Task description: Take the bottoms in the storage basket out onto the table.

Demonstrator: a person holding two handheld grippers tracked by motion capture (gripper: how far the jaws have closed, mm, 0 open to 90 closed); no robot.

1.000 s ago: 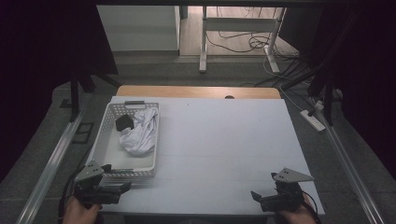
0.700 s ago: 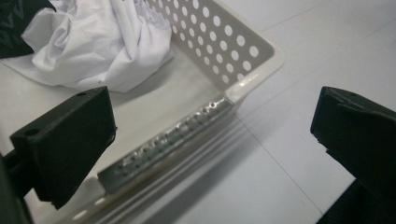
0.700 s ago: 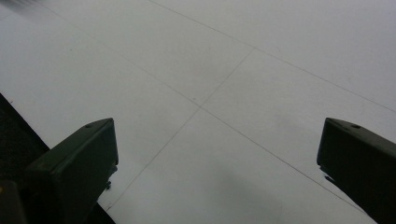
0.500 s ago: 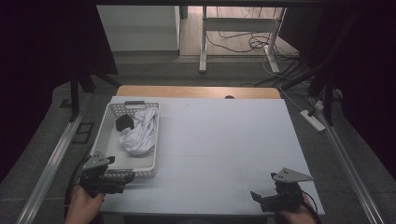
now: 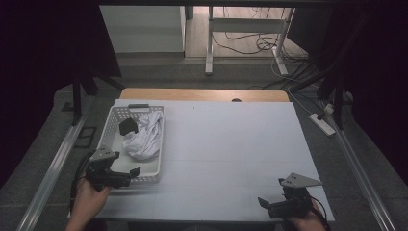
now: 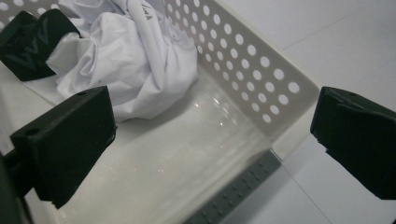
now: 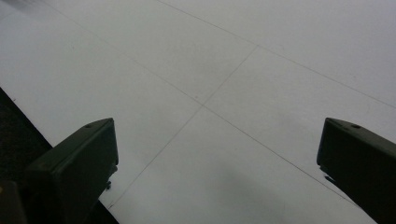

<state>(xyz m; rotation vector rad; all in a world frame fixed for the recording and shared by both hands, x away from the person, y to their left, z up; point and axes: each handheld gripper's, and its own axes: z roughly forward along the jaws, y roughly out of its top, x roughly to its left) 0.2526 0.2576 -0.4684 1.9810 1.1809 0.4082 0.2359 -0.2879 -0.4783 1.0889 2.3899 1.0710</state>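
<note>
Just basket wall (image 6: 243, 60) between left gripper (image 6: 210, 140) and table (image 6: 355, 51).

High view dim, surroundings near black; table (image 5: 231, 144) evenly lit from above, soft shadows. Basket floor (image 6: 177, 158) shows glare streaks in left gripper view. Jaws in both gripper views close, slightly soft. Right gripper view flat grey, low contrast.
</note>
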